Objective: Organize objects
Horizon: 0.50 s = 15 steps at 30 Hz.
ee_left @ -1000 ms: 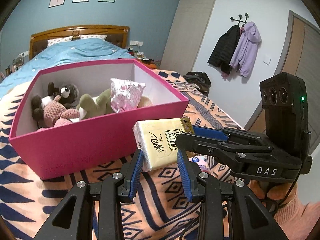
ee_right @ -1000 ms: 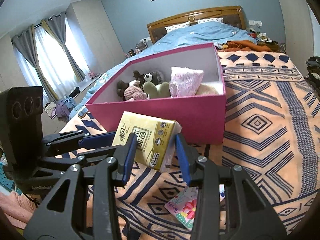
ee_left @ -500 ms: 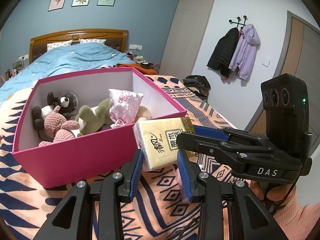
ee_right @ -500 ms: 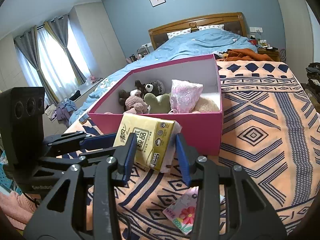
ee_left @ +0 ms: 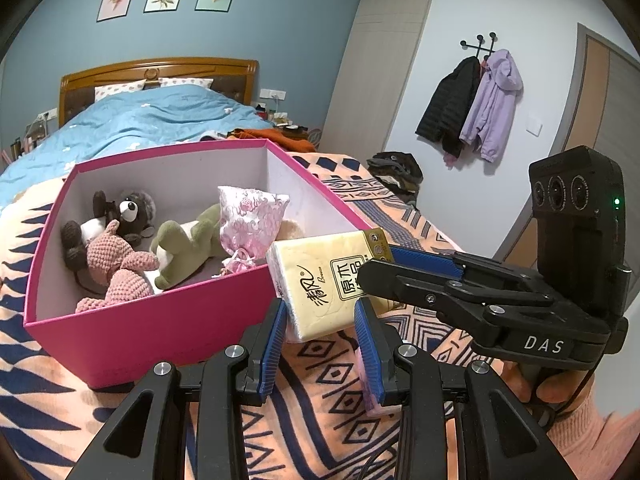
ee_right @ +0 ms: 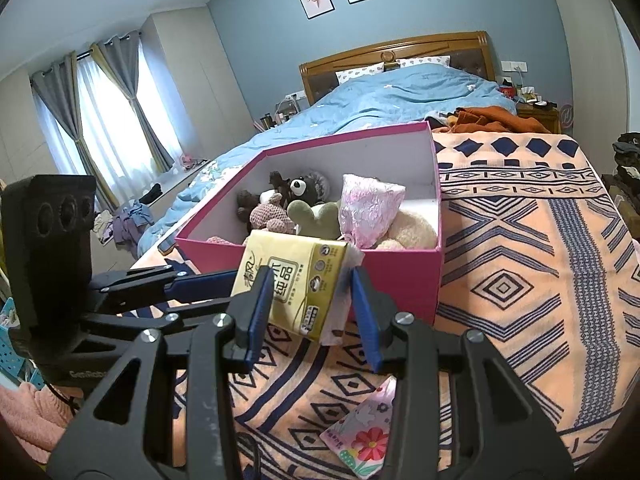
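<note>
A yellow tissue pack (ee_left: 320, 280) (ee_right: 292, 276) hangs in the air just before the near wall of the pink box (ee_left: 160, 320) (ee_right: 400, 276). My left gripper (ee_left: 320, 312) (ee_right: 224, 276) is shut on one end of it. My right gripper (ee_right: 310, 284) (ee_left: 376, 268) is shut on the other end, coming in from the side. Inside the box lie a brown plush bear (ee_left: 128, 212), a pink crochet toy (ee_left: 116, 264), a green plush (ee_left: 184, 240) and a pink patterned pouch (ee_left: 248, 216). A cream plush (ee_right: 412, 228) lies behind the pouch.
The box stands on an orange and navy patterned bedspread (ee_right: 520, 280). A flowered tissue packet (ee_right: 364, 436) lies on the bedspread below my right gripper. A blue quilt (ee_right: 400, 96) and the headboard lie beyond. A hand in a pink sleeve (ee_left: 580, 432) holds the right gripper.
Both grippers have risen a little with the tissue pack held between them, so the box sits lower in both views and more of its inside shows.
</note>
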Each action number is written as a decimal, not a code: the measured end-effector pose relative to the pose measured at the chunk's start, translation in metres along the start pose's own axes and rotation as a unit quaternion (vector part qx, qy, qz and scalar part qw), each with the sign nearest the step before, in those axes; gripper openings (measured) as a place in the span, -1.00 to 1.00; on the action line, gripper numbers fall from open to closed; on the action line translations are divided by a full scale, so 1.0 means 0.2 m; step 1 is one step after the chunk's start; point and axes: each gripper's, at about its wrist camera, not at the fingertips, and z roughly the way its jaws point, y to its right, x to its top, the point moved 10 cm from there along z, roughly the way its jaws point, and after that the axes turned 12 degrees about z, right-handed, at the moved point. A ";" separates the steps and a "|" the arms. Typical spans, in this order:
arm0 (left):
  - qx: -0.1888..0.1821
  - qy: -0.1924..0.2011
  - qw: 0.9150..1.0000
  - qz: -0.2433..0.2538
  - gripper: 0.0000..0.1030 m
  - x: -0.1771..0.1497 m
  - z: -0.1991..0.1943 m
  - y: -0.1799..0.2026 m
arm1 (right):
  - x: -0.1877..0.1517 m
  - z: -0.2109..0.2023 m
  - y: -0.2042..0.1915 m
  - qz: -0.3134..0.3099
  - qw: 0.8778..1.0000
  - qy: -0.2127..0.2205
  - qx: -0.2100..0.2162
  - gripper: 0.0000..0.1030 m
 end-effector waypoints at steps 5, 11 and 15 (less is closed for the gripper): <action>0.002 0.004 1.000 0.000 -0.31 0.03 0.00 -0.01 | 0.02 -0.01 -0.01 -0.004 1.000 0.004 -0.001 -0.17; 0.004 0.004 1.000 0.001 -0.31 0.04 0.00 -0.01 | 0.03 0.00 0.00 -0.005 1.000 0.005 -0.002 -0.17; 0.003 0.003 1.000 -0.001 -0.31 0.05 0.01 -0.01 | 0.05 -0.01 0.00 -0.006 1.000 0.007 -0.002 -0.17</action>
